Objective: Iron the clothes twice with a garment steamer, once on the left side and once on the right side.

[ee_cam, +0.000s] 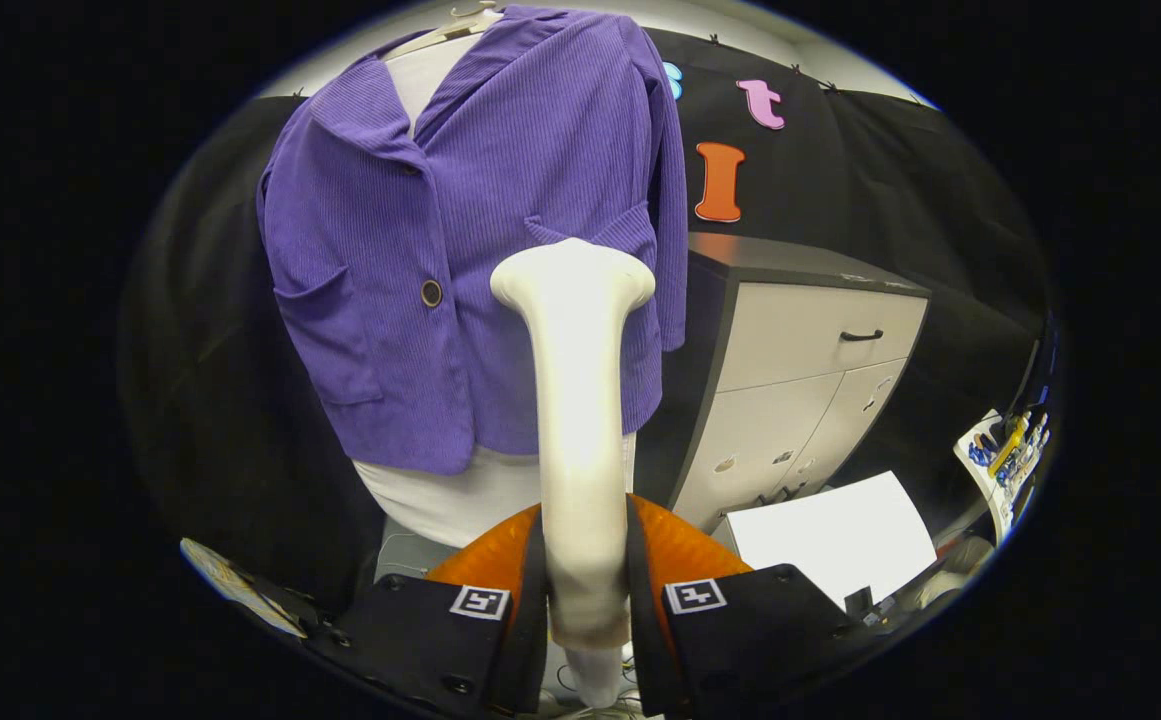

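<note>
The gripper [585,590] is clamping the steamer [578,400], both fingers pressing its handle. Its head is sitting mid-frame against the jacket [460,260]; it should be gliding flat and slow.

Even, fairly bright light is falling from overhead, and the purple jacket [460,260] beyond the hand-held gripper [585,600] is showing its ribbing crisply. The white steamer [580,400], which the gripper's fingers are clamping from both sides, is catching strong glare along its shaft, so its surface detail is washing out there. A sheet of white paper [830,540] off to the right of the fingers is blowing out to pure white. The cabinet [800,370] past it is bending noticeably under the fisheye lens, its edges curving. Towards the rim things are softening and dimming, and the black cloth behind is swallowing shadows.
</note>
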`<state>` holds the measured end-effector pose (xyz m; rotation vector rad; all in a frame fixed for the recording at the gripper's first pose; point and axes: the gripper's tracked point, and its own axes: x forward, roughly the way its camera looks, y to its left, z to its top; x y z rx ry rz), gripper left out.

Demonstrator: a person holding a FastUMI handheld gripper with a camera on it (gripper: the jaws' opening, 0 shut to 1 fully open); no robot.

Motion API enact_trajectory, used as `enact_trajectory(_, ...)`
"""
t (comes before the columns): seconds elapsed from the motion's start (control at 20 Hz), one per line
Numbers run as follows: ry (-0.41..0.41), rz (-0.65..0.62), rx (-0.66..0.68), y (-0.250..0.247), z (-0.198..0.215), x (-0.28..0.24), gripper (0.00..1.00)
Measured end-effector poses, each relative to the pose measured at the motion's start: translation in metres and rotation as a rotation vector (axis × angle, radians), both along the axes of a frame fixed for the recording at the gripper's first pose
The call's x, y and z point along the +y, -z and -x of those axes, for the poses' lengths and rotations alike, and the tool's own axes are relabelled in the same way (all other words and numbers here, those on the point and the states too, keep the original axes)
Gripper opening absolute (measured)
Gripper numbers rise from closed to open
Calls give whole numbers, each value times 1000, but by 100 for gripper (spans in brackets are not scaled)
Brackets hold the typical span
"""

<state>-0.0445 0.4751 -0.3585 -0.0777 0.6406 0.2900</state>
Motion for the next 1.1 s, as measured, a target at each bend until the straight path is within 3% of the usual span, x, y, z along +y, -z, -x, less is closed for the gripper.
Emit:
enact_trajectory(0.8, 20, 46, 132, 65, 29, -13, 43)
enact_trajectory(1.1, 67, 29, 163, 67, 40, -24, 43)
